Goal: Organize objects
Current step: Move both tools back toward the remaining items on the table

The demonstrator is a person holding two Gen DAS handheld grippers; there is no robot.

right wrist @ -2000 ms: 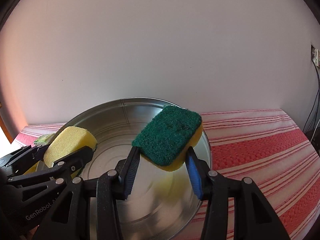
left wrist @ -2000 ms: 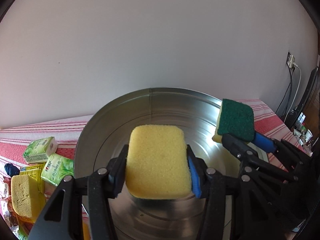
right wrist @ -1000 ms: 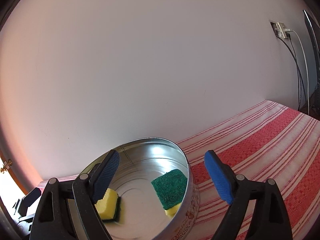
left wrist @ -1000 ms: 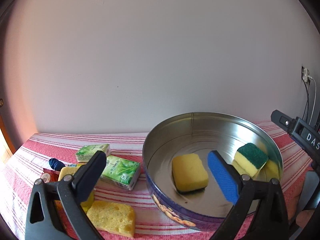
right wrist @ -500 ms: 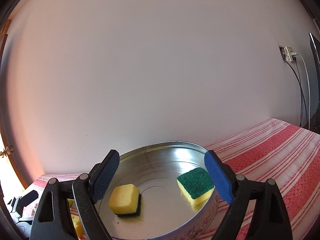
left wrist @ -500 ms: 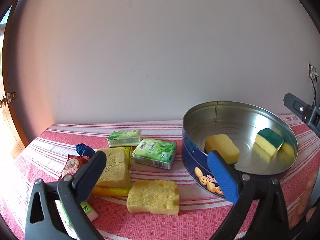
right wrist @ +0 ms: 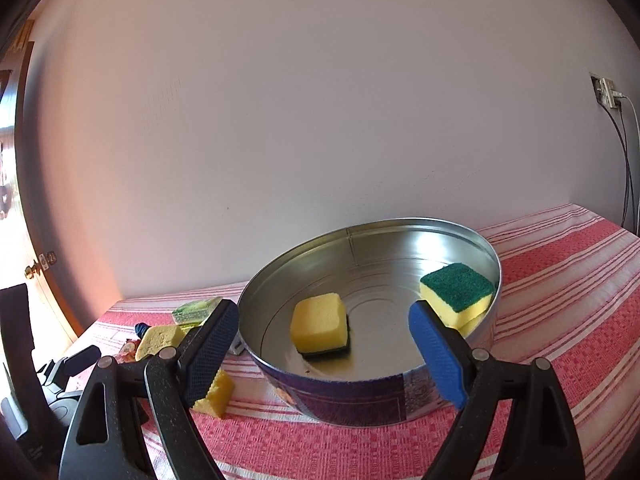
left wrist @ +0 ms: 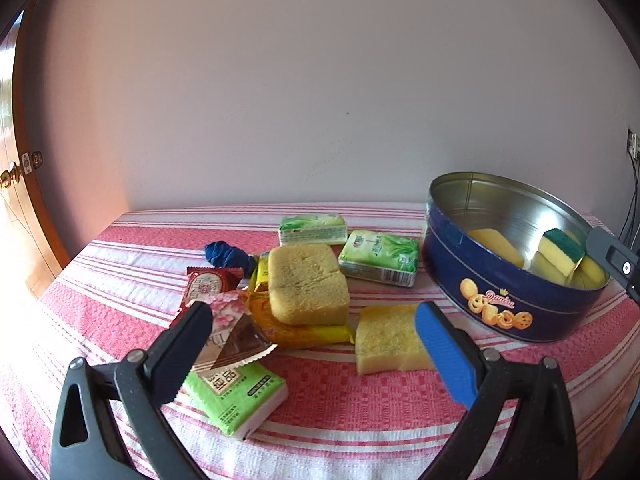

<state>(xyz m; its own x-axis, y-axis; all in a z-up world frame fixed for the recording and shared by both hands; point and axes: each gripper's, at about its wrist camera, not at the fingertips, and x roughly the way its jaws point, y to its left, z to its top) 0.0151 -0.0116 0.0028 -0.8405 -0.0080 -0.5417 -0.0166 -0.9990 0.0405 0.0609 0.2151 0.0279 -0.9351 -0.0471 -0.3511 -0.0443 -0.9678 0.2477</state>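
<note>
Both scouring sponges (right wrist: 319,322) now lay released in the cookie tin (right wrist: 360,396); left tool (left wrist: 312,344) and right tool (right wrist: 320,348), both spread and empty, had swung toward the remaining pile.

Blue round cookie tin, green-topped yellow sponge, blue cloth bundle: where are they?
Blue round cookie tin (left wrist: 516,292), left wrist view, outer wall.
Green-topped yellow sponge (right wrist: 456,286), right wrist view, green top.
Blue cloth bundle (left wrist: 226,254), left wrist view, middle.

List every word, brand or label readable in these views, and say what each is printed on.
"Danisa": gold script on the blue side of the round cookie tin, above printed cookies.
Green tissue packs: bold characters and small print, too blurred to read.
Red snack packet: characters, not legible.
Pink and brown wrapper: lettering partly hidden by the left gripper.
</note>
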